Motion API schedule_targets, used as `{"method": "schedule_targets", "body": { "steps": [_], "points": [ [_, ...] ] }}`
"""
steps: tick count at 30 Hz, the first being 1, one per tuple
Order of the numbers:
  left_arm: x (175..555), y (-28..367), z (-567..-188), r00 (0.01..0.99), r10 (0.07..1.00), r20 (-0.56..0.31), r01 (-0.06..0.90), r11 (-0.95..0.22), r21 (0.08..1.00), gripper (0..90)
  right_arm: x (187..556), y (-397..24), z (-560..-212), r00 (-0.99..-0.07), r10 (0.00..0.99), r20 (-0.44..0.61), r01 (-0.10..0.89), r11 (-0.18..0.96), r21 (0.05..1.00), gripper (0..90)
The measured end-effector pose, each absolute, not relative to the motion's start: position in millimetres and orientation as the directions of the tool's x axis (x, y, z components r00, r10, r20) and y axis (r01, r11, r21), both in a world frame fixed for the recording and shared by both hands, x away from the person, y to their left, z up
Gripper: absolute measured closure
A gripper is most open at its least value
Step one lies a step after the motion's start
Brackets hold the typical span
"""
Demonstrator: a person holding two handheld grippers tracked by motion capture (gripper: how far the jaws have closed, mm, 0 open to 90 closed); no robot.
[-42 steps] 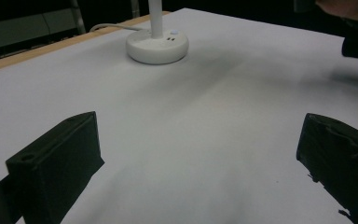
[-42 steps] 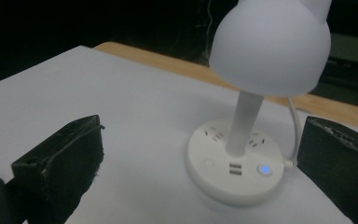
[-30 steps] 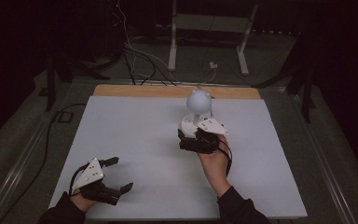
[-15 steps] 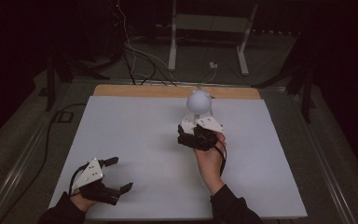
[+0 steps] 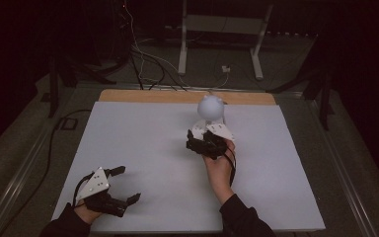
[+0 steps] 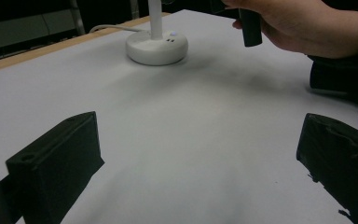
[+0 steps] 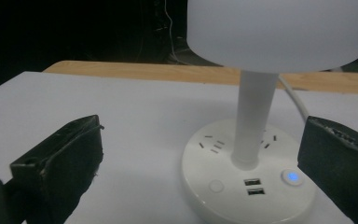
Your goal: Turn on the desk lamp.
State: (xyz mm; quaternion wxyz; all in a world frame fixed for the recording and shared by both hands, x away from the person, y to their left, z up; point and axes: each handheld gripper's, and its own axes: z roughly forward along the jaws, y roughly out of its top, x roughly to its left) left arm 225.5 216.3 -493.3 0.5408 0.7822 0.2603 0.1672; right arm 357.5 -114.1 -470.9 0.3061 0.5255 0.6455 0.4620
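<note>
A white table lamp with a round shade (image 5: 210,106) stands at the far middle of the white mat (image 5: 143,133). In the right gripper view its shade (image 7: 279,28), stem (image 7: 251,116) and socket base (image 7: 247,186) are close, and a blue button (image 7: 290,177) glows on the base. My right gripper (image 5: 201,139) (image 7: 200,158) is open just in front of the base, holding nothing. My left gripper (image 5: 128,183) (image 6: 198,154) rests open near the front left of the mat, also holding nothing. It looks toward the lamp base (image 6: 157,45) and the right hand (image 6: 303,25).
The lamp's white cable (image 7: 292,98) runs off the back over the wooden table edge (image 5: 177,97). The base carries USB ports (image 7: 254,186) and a round button (image 7: 216,185). Cables and a metal stand (image 5: 219,29) lie on the floor behind the table.
My right hand has edged a little forward and left, closer to the lamp base. The left gripper has stayed where it was.
</note>
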Motion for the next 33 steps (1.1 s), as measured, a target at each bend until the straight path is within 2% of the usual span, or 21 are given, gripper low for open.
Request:
{"method": "schedule_targets", "body": {
  "steps": [4,9,13,14,17,28,33],
  "points": [
    [226,216,-493,0.809,0.587,-0.021,0.226,-0.278,0.934,0.4,360,-112,-473,-0.241,0.967,0.084,0.404,0.021,0.915,7.7],
    [226,216,-493,0.809,0.587,-0.019,0.225,-0.281,0.933,0.4,364,-111,-477,-0.213,0.975,0.07,0.425,0.027,0.905,23.6],
    [226,216,-493,0.809,0.588,-0.018,0.226,-0.283,0.932,0.4,366,-111,-480,-0.198,0.976,0.091,0.44,0.006,0.898,40.0],
    [226,216,-493,0.809,0.588,-0.017,0.226,-0.284,0.932,0.4,366,-111,-480,-0.198,0.976,0.091,0.44,0.006,0.898,40.0],
    [226,216,-494,0.809,0.588,-0.018,0.226,-0.283,0.932,0.4,369,-112,-481,-0.181,0.977,0.114,0.458,-0.019,0.889,47.3],
    [226,216,-494,0.81,0.586,-0.019,0.227,-0.283,0.932,0.4,379,-117,-490,-0.159,0.981,0.115,0.53,-0.013,0.848,77.1],
    [226,216,-494,0.81,0.586,-0.02,0.227,-0.282,0.932,0.4,382,-118,-494,-0.158,0.981,0.11,0.553,-0.004,0.833,86.0]
  ]
}}
